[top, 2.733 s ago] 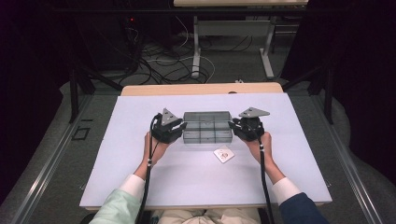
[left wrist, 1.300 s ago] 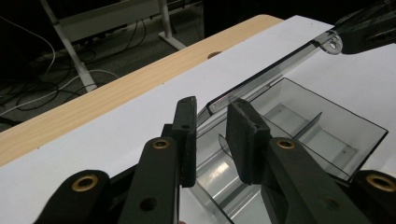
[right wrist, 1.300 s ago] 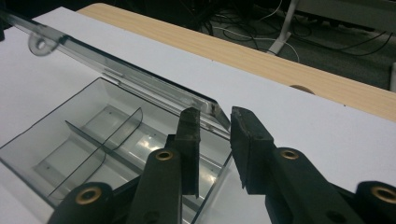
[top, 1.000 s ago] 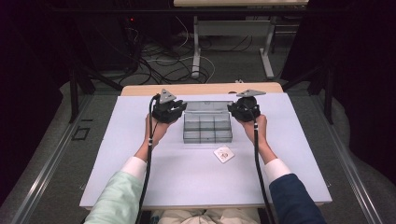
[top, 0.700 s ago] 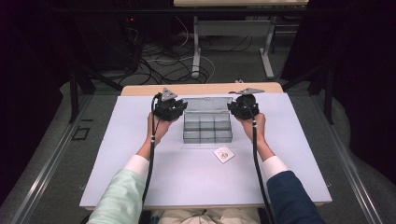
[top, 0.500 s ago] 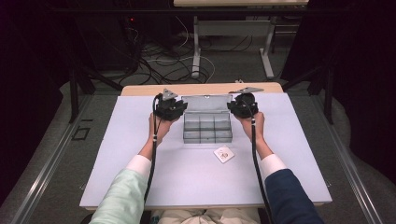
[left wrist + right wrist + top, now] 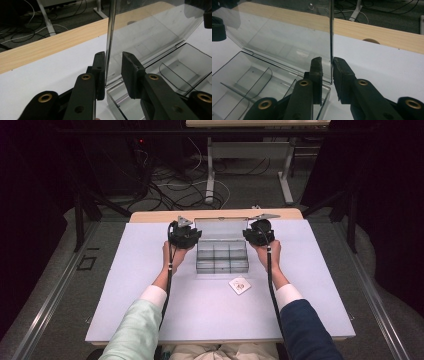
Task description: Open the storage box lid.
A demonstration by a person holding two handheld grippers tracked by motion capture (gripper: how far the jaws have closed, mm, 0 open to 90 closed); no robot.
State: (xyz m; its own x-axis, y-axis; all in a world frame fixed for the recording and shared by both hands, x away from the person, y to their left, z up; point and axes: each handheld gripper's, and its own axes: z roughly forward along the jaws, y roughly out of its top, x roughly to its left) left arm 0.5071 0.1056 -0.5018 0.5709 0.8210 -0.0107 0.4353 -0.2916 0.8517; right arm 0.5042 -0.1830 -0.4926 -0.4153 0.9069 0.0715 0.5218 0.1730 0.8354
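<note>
A clear plastic compartment box (image 7: 222, 258) sits at the middle back of the white mat. Its lid (image 7: 220, 226) stands upright on the far hinge. My left gripper (image 7: 185, 236) is at the lid's left edge and my right gripper (image 7: 258, 232) at its right edge. In the left gripper view the lid (image 7: 150, 32) edge runs between my left gripper's (image 7: 113, 72) jaws, against the left pad with a clear gap to the other. The right gripper view shows my right gripper (image 7: 327, 75) straddling the lid (image 7: 287, 37) edge, slightly open. The empty compartments (image 7: 249, 80) lie below.
A small white card (image 7: 240, 285) lies on the white mat (image 7: 150, 300) just in front of the box, to the right. The wooden table edge (image 7: 150, 215) runs behind the mat. Cables and desk legs (image 7: 210, 170) are on the floor beyond.
The box lid was flat and closed; both grippers have moved back and up at its sides and the lid has swung up to stand upright.
</note>
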